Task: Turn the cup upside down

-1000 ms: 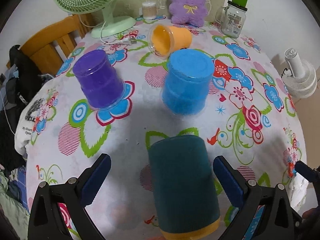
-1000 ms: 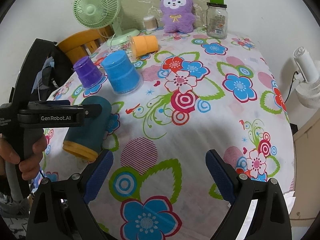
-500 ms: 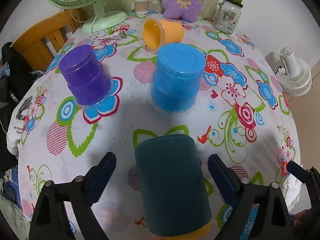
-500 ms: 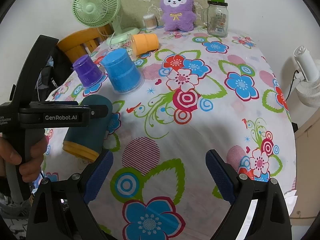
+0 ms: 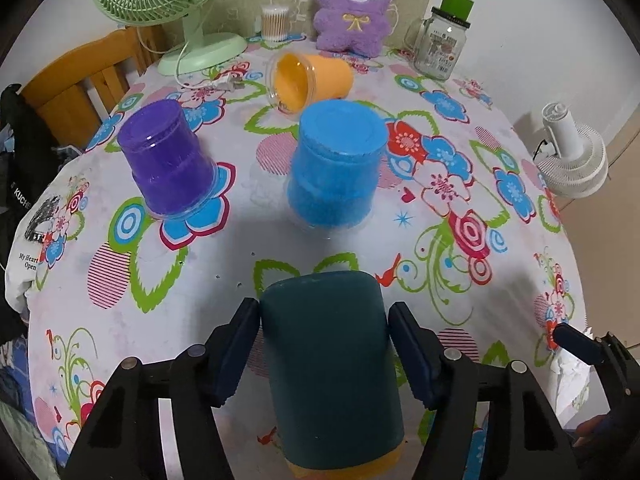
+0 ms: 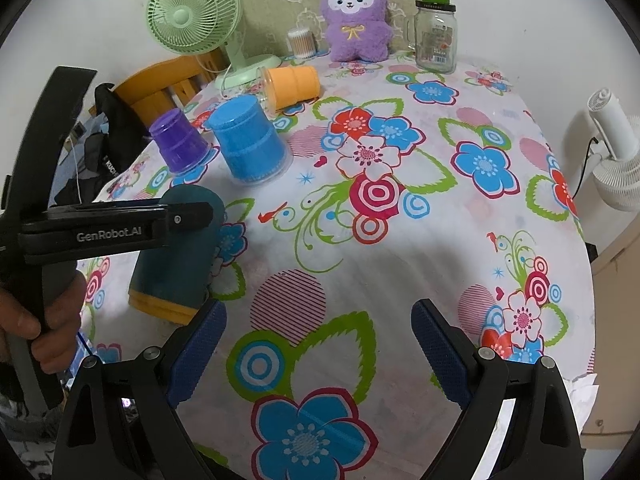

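Note:
A dark teal cup (image 5: 332, 364) with a yellow rim lies on its side on the flowered tablecloth, rim toward me. My left gripper (image 5: 324, 344) is shut on the teal cup, both blue pads pressed to its sides. It also shows in the right wrist view (image 6: 176, 252), with the left gripper (image 6: 120, 228) across it. An orange cup (image 5: 312, 80) lies on its side at the back. A purple cup (image 5: 166, 160) and a blue cup (image 5: 336, 168) stand upside down. My right gripper (image 6: 320, 340) is open and empty above the table's front.
A green fan (image 5: 168, 4), a cotton-swab jar (image 5: 275, 22), a purple plush toy (image 5: 352, 8) and a glass jar (image 5: 440, 48) stand along the back. A wooden chair (image 5: 80, 84) is at the left. A white fan (image 5: 572, 160) stands off the table's right edge.
My left gripper has moved in around the teal cup and closed on its sides. The right gripper has stayed put and open.

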Demonstrator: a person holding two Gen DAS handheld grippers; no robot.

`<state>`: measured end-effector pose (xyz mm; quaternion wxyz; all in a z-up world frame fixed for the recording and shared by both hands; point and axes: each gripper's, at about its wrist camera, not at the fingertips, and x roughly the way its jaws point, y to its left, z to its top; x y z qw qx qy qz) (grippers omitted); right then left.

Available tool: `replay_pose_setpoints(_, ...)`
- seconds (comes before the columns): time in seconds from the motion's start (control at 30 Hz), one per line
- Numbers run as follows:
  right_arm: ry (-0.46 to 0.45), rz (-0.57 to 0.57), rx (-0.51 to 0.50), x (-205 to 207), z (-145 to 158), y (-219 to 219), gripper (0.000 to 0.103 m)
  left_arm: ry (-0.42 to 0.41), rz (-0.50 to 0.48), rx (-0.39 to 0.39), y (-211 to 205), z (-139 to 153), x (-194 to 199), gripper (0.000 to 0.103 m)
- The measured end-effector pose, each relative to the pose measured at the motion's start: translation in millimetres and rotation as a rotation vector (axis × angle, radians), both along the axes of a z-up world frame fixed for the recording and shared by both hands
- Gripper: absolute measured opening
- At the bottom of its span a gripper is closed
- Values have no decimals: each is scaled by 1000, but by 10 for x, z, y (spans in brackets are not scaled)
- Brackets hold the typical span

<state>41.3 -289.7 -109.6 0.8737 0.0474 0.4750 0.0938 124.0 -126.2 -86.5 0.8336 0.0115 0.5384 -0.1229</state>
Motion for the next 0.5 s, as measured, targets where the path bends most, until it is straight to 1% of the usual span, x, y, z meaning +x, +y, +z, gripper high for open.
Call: replay_pose_setpoints(0.5,-21,12,-2,-109,106,50,95,-58,-12,-15,11,240,-228,65)
